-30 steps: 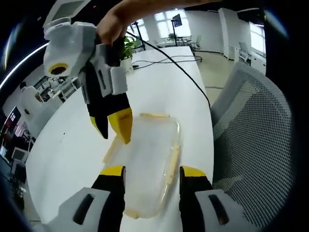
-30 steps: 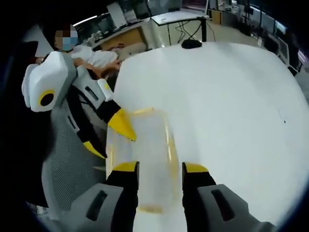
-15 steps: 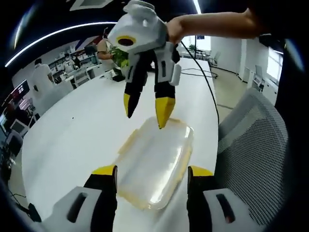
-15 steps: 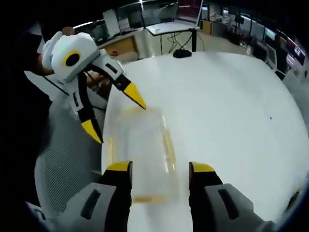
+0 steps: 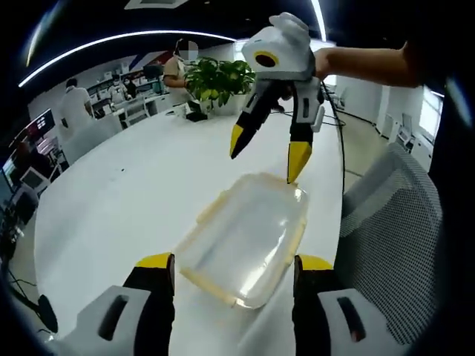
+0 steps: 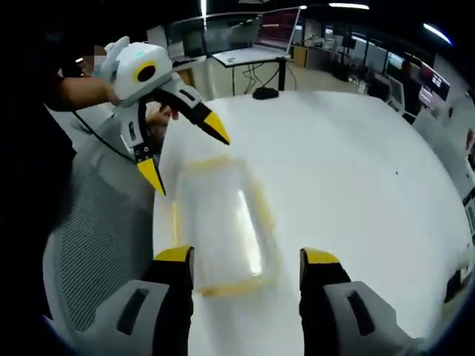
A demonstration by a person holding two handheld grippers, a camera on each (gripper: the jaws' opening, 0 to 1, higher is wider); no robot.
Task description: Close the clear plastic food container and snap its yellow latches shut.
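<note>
Hovering w/ jaws spread wide & empty: left gripper [image 5: 230,263] and right gripper [image 6: 249,256], both raised above the clear container [image 5: 245,237], lid on, lying on white table [image 5: 119,200] nr the mesh chair [image 5: 390,230].

Clear container [image 5: 245,236] (yellow-edged) on white table [image 5: 126,200], yellow-tipped claw [image 5: 269,157].

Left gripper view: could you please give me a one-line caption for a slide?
Both open grippers, left and right, hover over the closed clear container on the white table.
</note>
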